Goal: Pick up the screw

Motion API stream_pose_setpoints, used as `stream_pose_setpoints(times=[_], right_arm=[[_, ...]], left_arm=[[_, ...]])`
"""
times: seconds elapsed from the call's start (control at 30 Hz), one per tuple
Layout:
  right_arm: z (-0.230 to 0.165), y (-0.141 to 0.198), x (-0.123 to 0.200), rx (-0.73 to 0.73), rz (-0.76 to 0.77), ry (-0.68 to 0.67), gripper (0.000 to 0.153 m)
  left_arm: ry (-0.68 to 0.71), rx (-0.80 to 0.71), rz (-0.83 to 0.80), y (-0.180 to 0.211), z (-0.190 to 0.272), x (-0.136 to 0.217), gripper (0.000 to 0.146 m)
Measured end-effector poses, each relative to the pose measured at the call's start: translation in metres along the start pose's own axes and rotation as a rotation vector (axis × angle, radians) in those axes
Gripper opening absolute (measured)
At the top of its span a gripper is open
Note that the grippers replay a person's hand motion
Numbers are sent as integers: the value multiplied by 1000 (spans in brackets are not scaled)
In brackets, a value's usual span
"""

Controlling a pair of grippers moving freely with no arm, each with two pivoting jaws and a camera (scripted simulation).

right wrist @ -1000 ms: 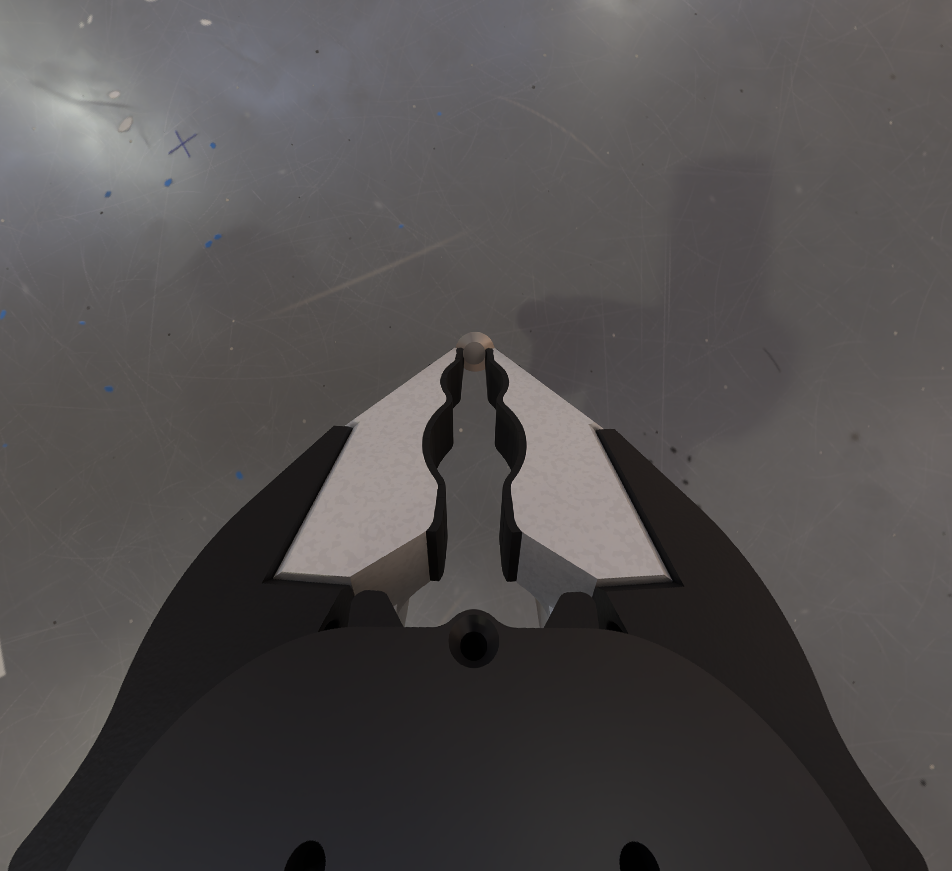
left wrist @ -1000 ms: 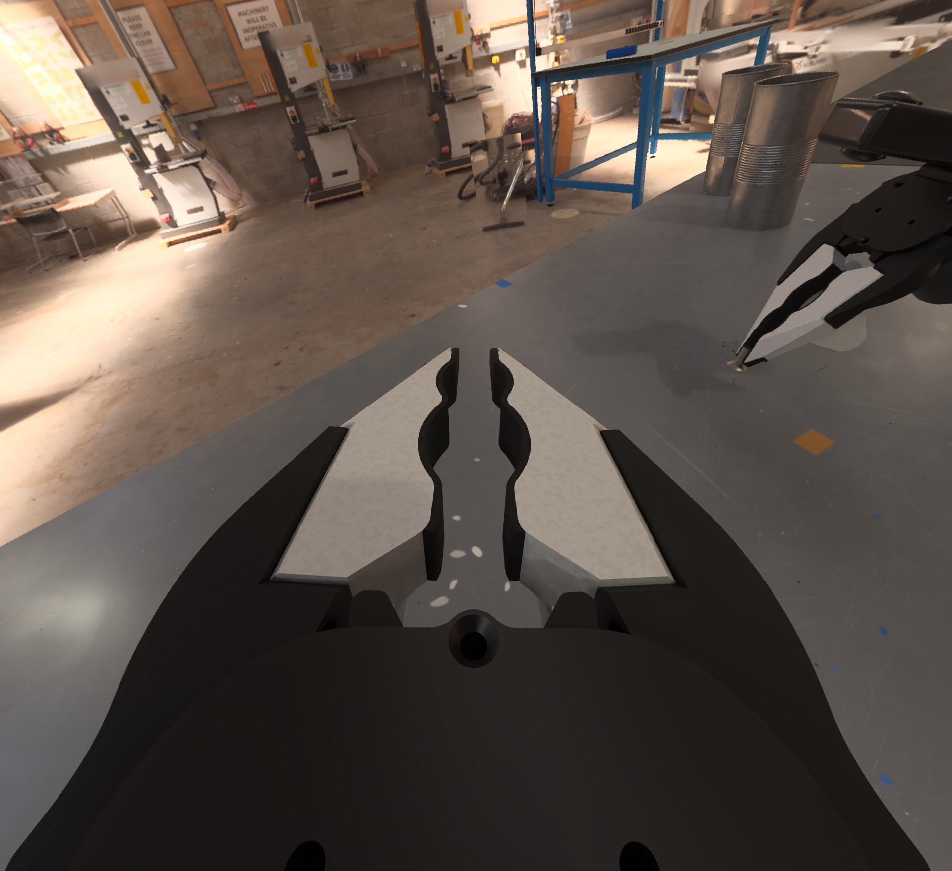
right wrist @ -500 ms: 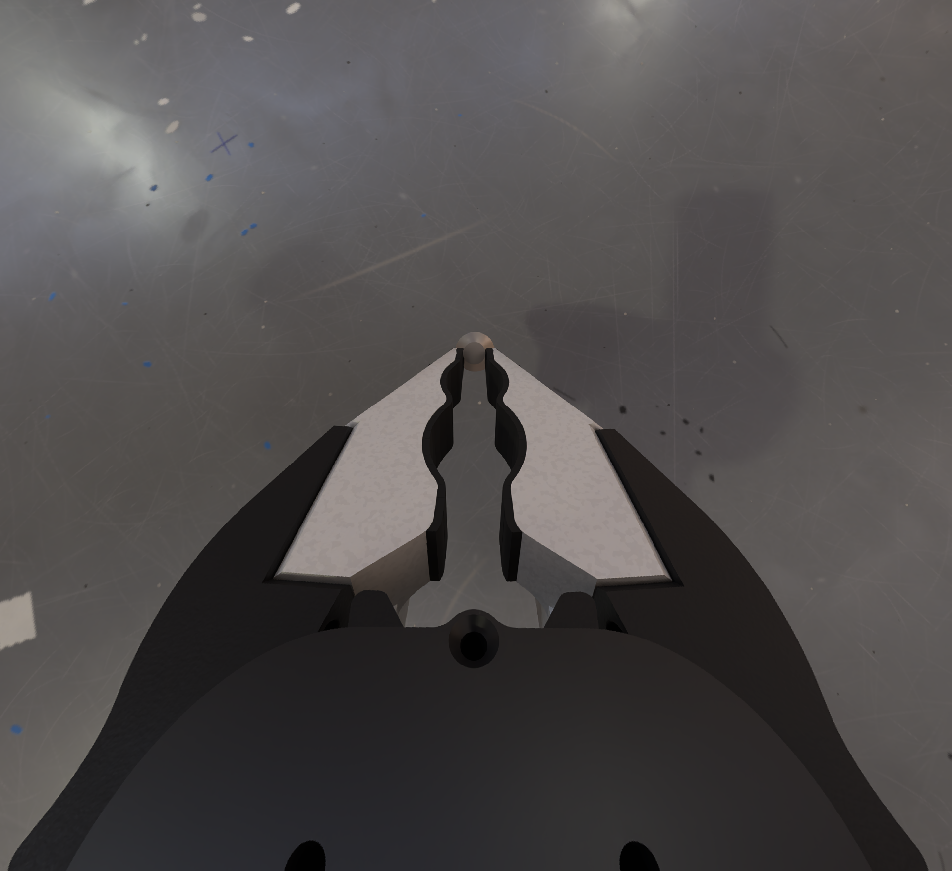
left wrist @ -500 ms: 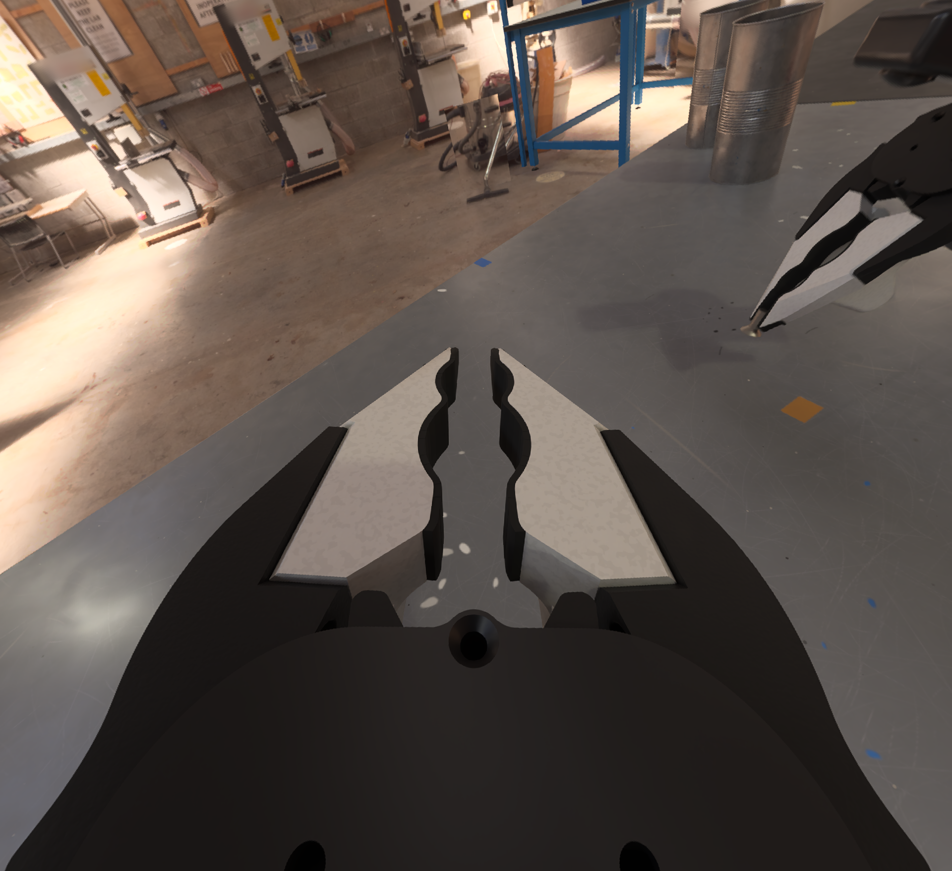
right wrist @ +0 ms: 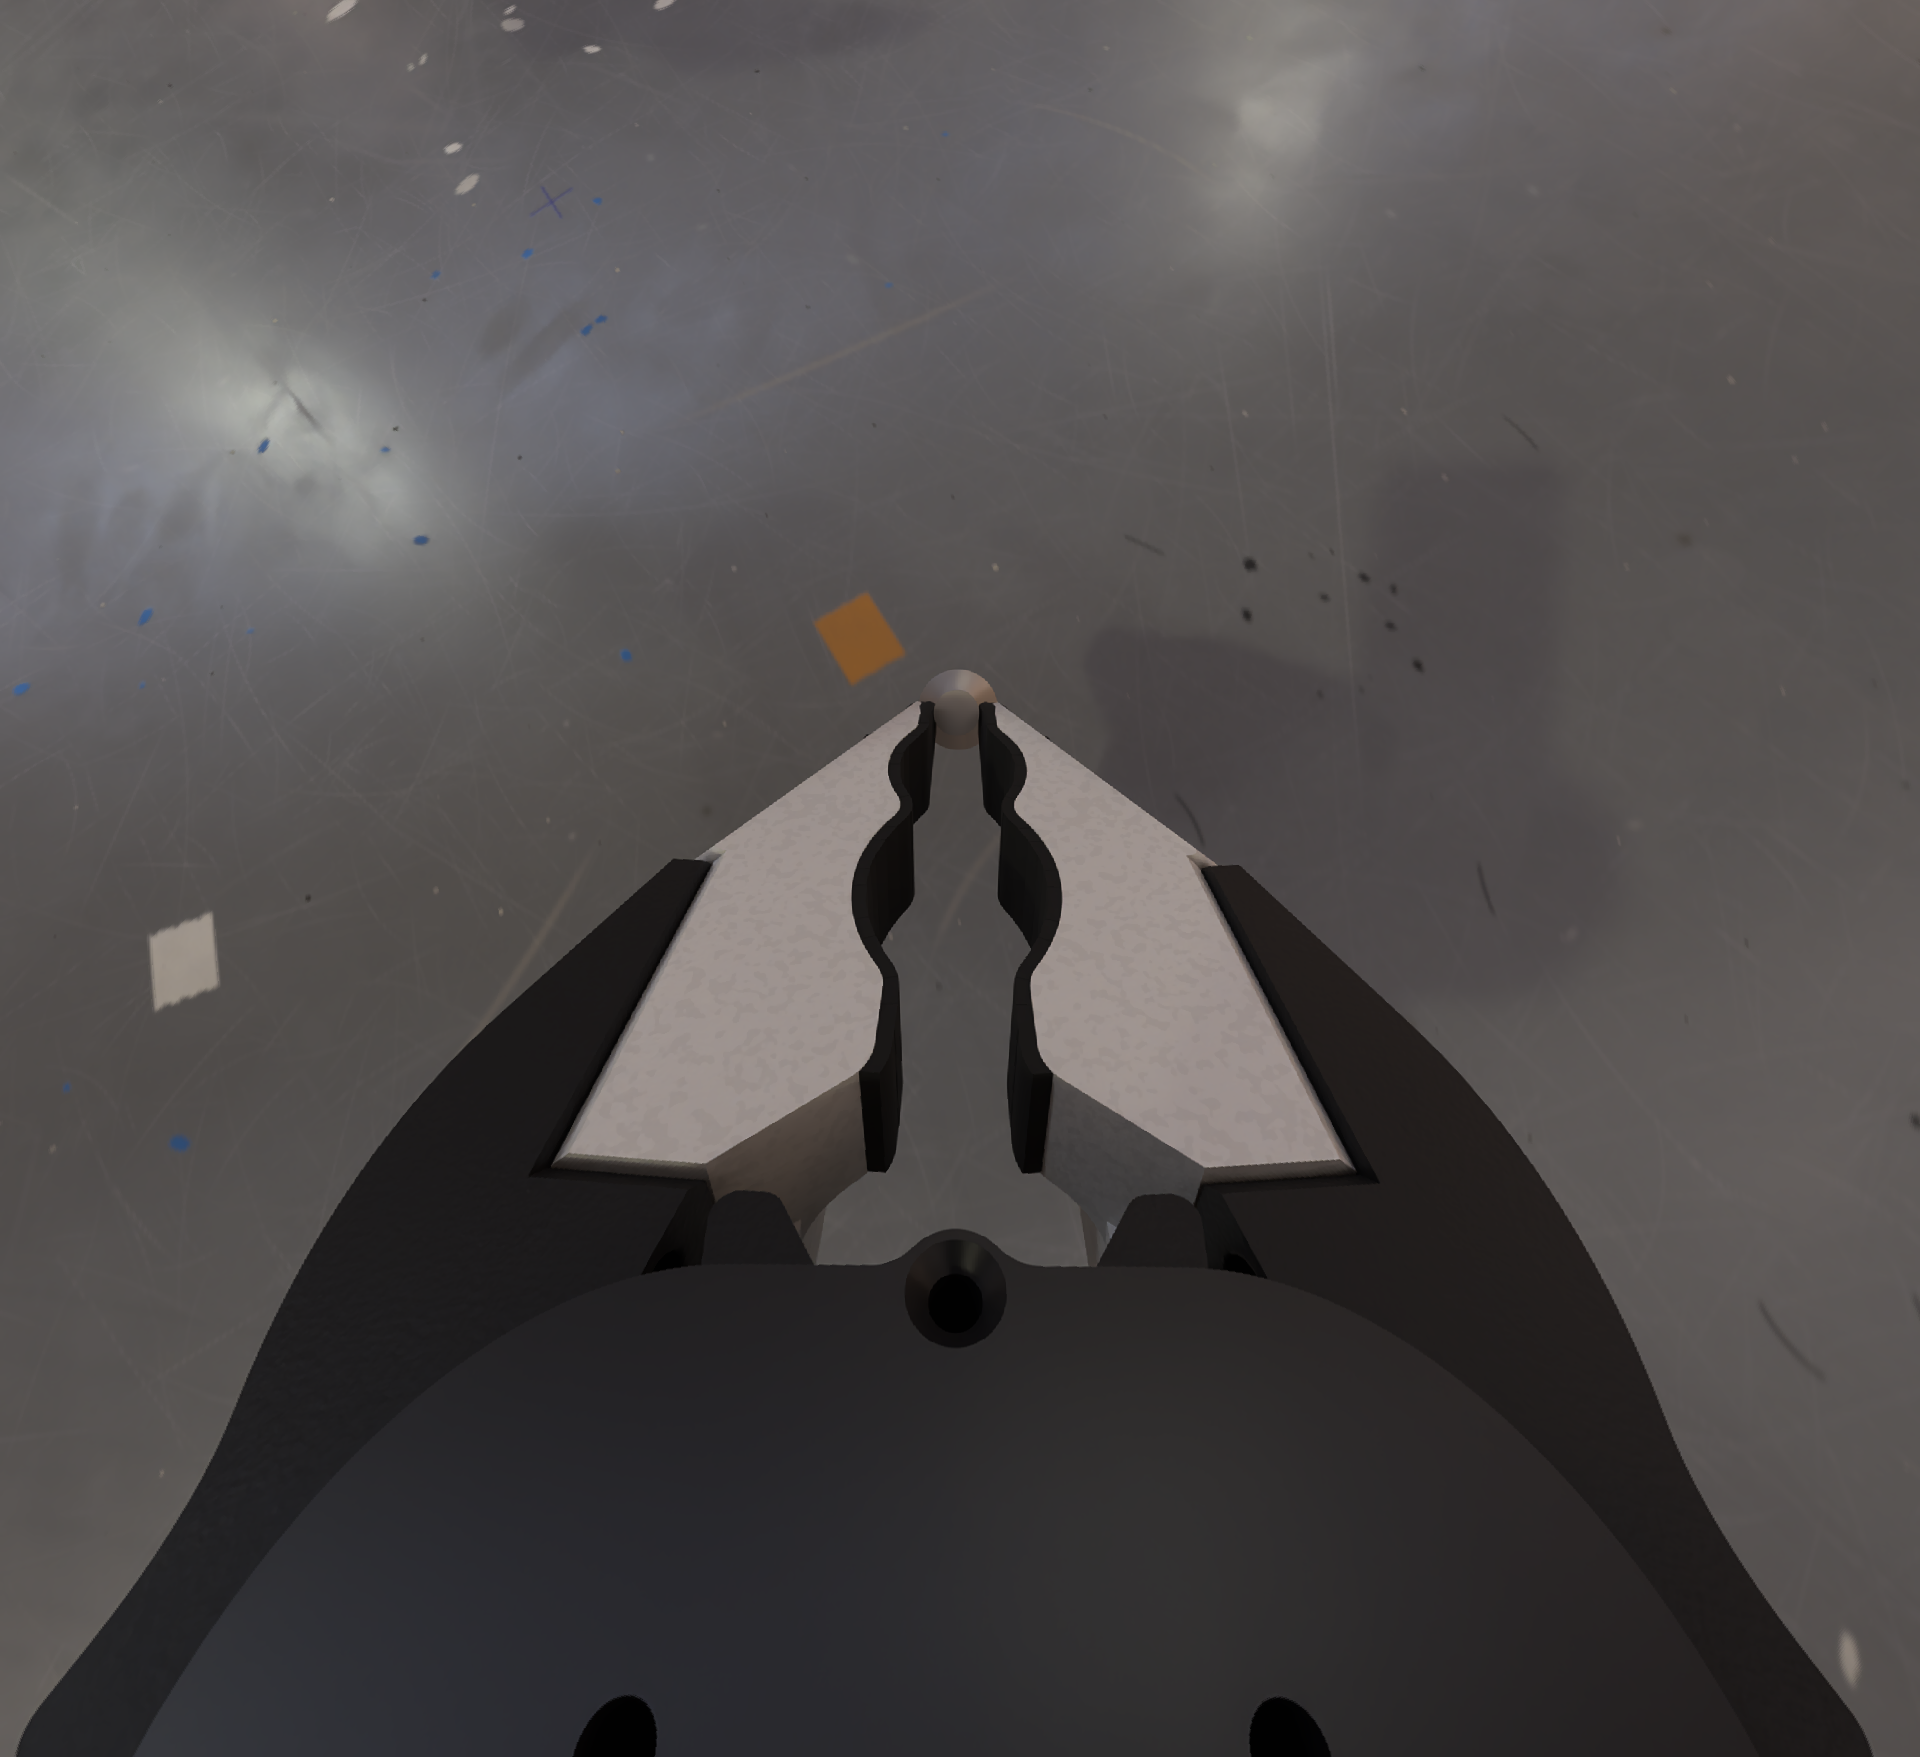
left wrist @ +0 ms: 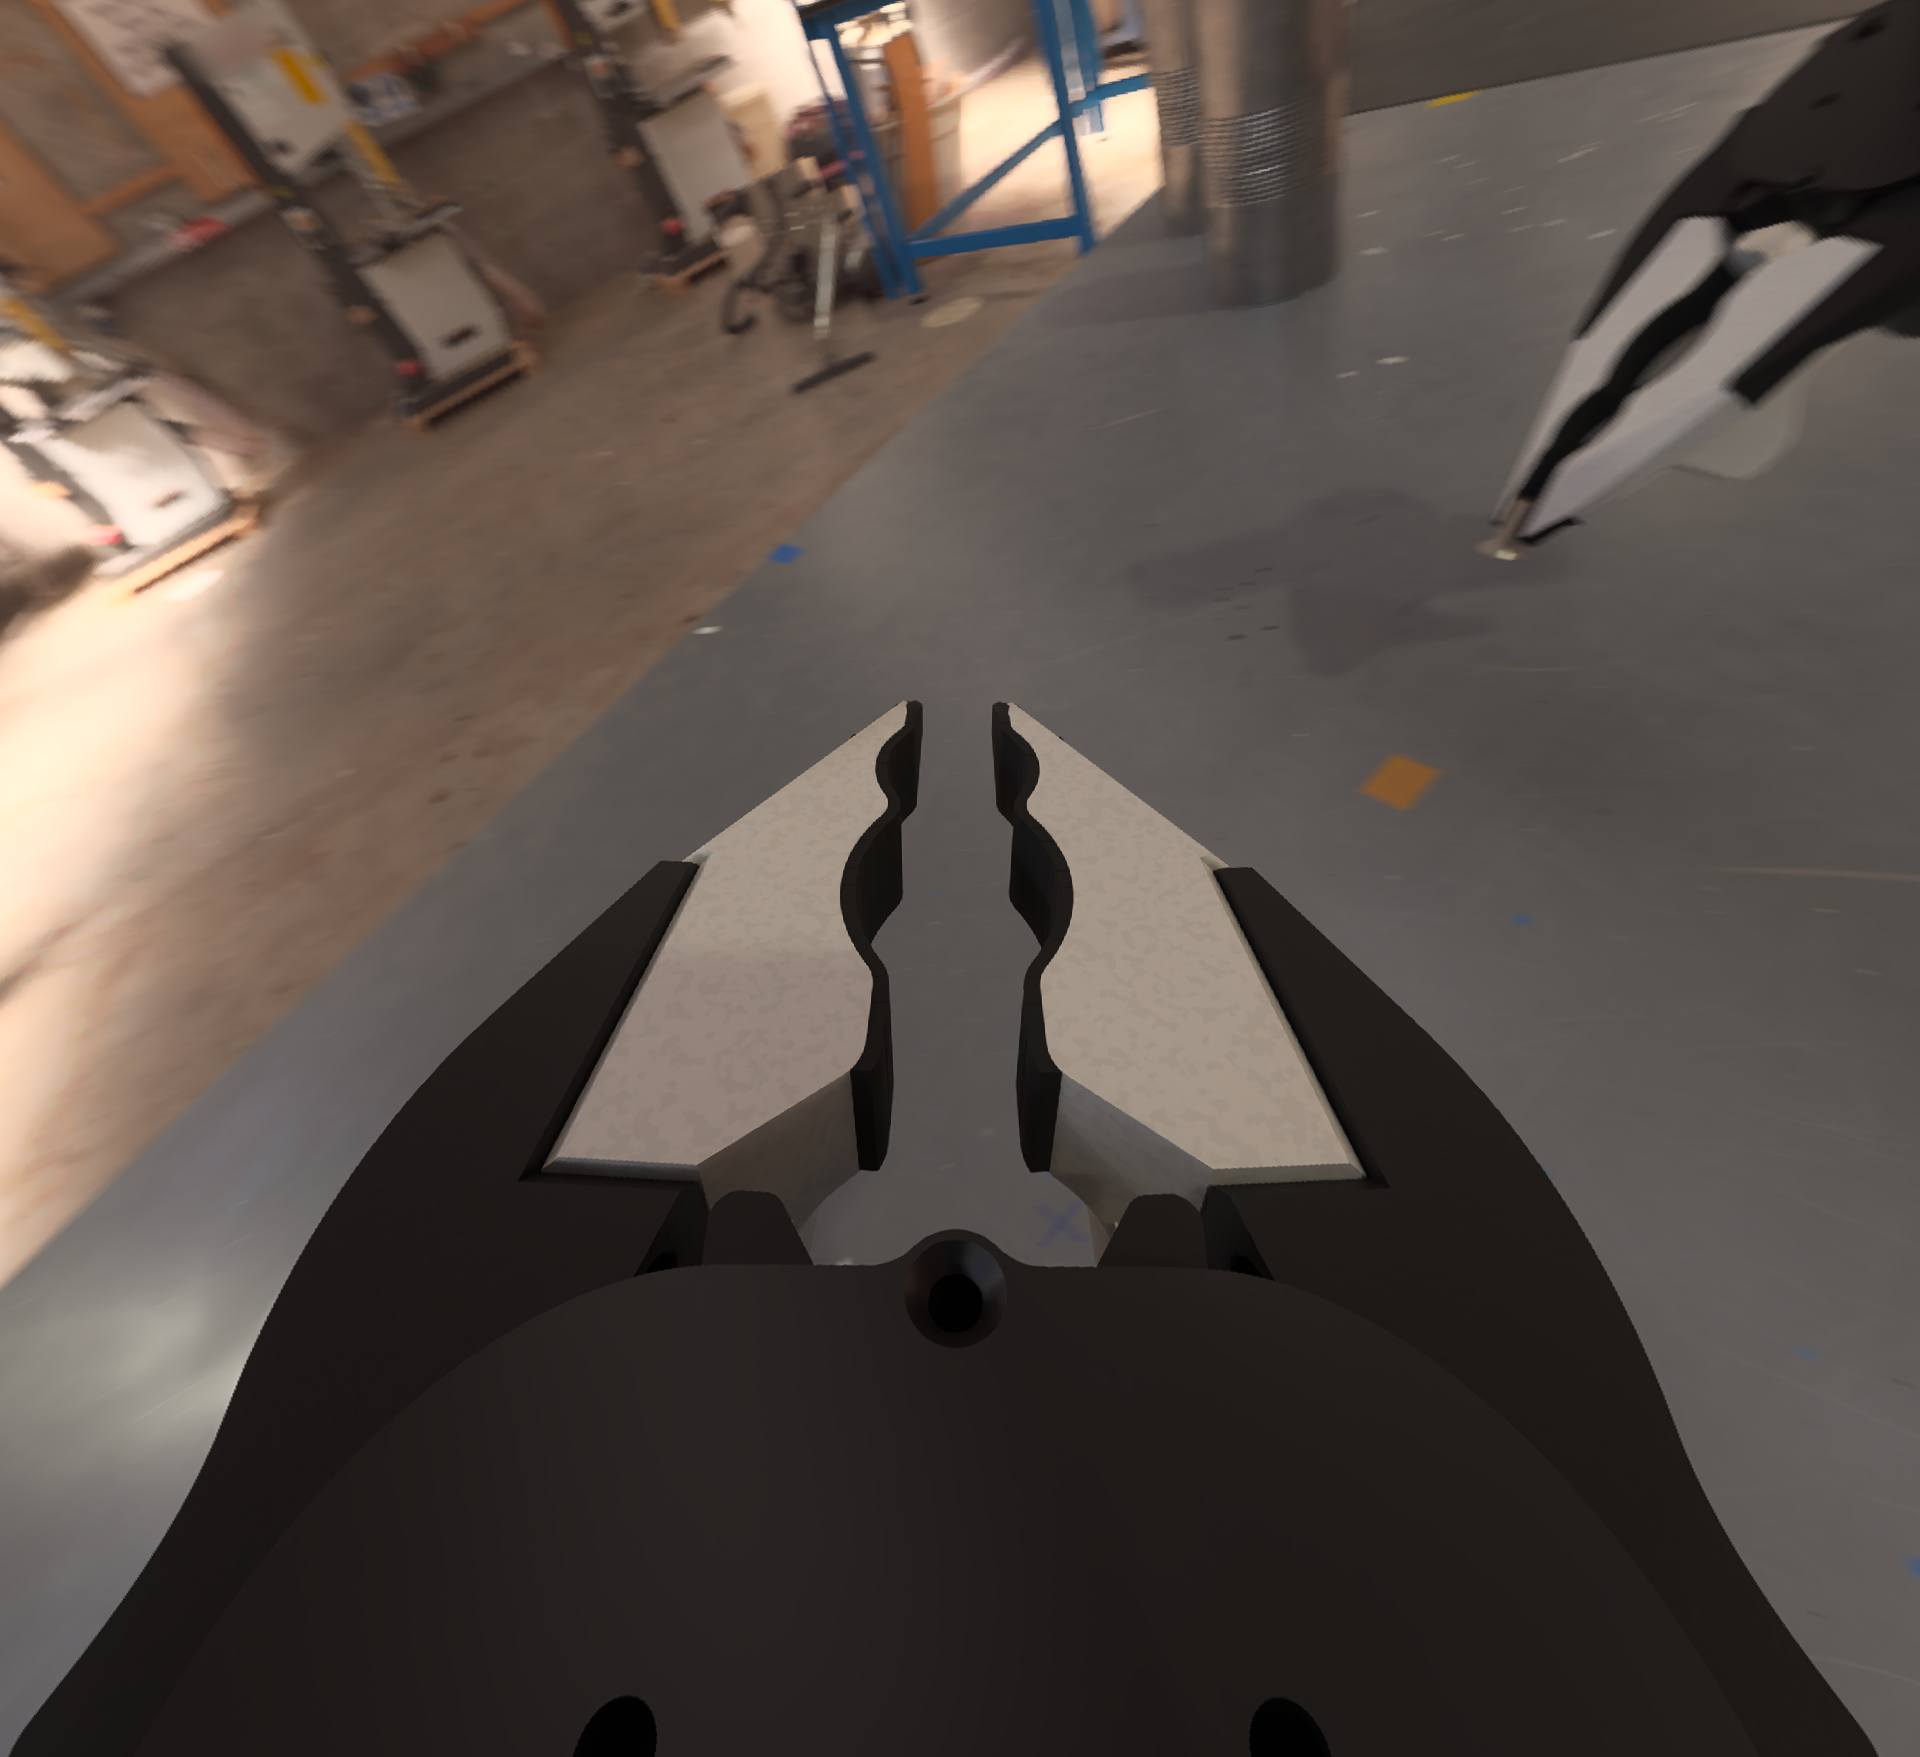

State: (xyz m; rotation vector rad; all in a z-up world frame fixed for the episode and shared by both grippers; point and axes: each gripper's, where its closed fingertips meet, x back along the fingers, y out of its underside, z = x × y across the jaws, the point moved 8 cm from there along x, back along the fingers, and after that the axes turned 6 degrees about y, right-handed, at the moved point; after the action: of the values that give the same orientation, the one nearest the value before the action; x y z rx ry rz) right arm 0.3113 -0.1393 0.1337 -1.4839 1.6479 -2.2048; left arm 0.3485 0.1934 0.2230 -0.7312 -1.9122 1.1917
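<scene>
Scratched grey workbench (right wrist: pixel 1351 305) below; right gripper (right wrist: pixel 957 720) nearly closed, pinching screw (right wrist: pixel 957 705) at fingertips only; left gripper (left wrist: pixel 954 720) slightly parted, empty; lift slowly, grip shallow.

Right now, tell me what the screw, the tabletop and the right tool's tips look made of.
Screw: likely metal; pale grey, smooth domed head with a soft sheen.
Tabletop: probably sheet metal or a hard coated surface; dull grey, fine scratches, blurred reflections.
Right tool tips: pale, speckled matte faces, perhaps cast metal or plastic; black inner pads, possibly rubber.
</scene>
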Motion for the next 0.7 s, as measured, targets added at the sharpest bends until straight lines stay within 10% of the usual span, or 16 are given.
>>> stream_pose_setpoints(times=[0.7], right_arm=[[22, 53, 29, -122, 111, -44, 8]], left_arm=[[366, 157, -80, 38, 91, -38, 42]])
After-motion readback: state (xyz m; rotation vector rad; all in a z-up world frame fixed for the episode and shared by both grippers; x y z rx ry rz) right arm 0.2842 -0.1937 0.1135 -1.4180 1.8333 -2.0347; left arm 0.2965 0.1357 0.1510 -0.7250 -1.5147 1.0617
